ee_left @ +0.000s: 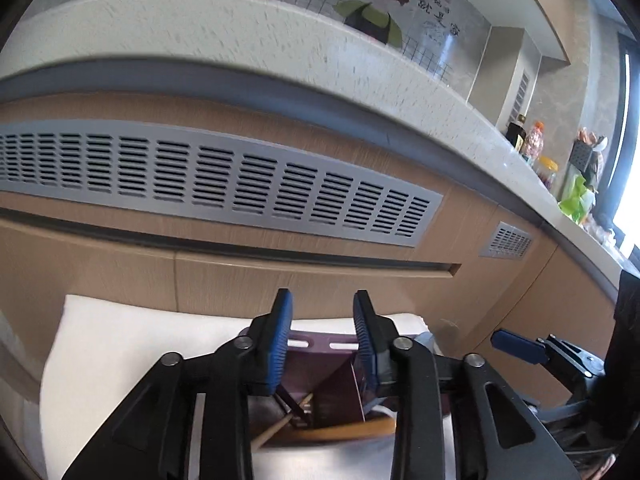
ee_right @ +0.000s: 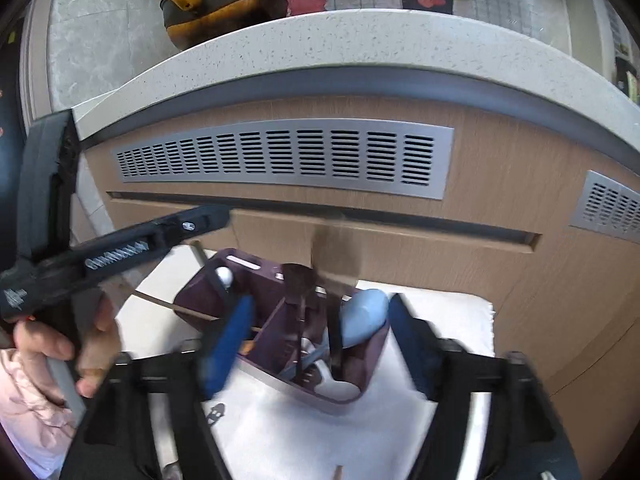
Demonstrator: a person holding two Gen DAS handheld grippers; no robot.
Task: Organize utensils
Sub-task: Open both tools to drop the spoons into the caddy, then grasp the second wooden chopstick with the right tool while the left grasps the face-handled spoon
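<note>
A purple utensil holder (ee_right: 280,312) with compartments stands on a white cloth (ee_right: 304,432). It holds a dark wooden spoon (ee_right: 298,280), a light blue spoon (ee_right: 364,316), a white spoon (ee_right: 224,276) and thin chopsticks (ee_right: 176,306). My right gripper (ee_right: 320,340) is open, its fingers on either side of the holder. My left gripper (ee_left: 322,328) is open and empty, just above the holder (ee_left: 320,384), where chopsticks (ee_left: 280,424) and a wooden handle (ee_left: 340,430) show. The left gripper's body also shows in the right wrist view (ee_right: 120,248), held by a hand.
A wooden cabinet front with metal vent grilles (ee_right: 280,156) rises right behind the cloth. A white countertop (ee_right: 360,40) above carries a black and yellow pot (ee_right: 224,4). Bottles and jars (ee_left: 536,148) stand on the counter far right.
</note>
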